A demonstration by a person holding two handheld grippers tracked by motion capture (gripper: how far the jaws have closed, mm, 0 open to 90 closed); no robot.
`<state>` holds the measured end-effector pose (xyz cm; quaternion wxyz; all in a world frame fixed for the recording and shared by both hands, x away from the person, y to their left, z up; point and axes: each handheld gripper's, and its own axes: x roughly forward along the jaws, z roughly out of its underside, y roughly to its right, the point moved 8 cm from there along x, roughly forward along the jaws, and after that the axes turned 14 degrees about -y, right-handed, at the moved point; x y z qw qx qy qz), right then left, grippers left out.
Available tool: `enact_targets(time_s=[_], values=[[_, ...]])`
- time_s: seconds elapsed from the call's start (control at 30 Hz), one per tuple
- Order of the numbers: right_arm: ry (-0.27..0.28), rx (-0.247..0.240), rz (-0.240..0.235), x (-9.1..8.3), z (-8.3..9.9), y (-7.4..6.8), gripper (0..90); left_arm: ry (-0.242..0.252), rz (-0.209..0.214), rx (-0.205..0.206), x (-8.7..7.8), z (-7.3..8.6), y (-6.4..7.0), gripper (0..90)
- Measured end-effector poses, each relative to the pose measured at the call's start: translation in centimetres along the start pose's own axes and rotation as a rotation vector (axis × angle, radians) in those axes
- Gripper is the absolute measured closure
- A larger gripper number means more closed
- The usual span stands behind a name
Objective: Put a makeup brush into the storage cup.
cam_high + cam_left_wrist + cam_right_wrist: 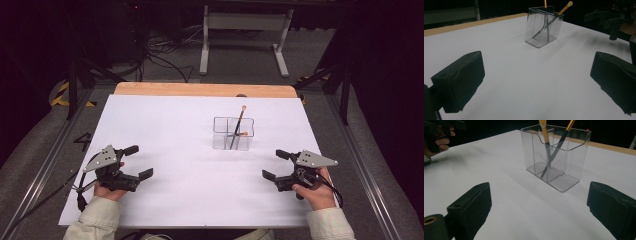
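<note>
Clear plastic divided holder [233, 134] on white worktop [175, 150], two seemingly orange-tipped brushes [239, 125] inside, left hand-held gripper [135, 161] and right hand-held gripper [272, 164] gaping, empty

White table sheet [175, 130], wooden board edge [200, 89], black cables [160, 57], grey metal stand [245, 35] behind

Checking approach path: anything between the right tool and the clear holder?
Nothing. Bare white table runs from the open right tool to the clear holder, as the right gripper view shows.

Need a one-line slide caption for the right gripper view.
Open right gripper faces a clear divided holder with two makeup brushes standing on the white table.
</note>
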<state>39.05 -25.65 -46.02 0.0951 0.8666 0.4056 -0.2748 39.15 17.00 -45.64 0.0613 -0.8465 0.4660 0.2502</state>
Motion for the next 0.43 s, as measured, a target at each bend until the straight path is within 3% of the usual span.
enact_targets(time_s=[0.2,0.43], values=[[0.001,0.014,0.013,0.18,0.55,0.16,5.9,-0.006,-0.005,-0.003,0.10,0.09,-0.05,0.0],[0.005,-0.013,0.009,0.17,0.62,-0.29,6.0,-0.004,-0.051,-0.037,-0.13,0.53,-0.74,0.0]])
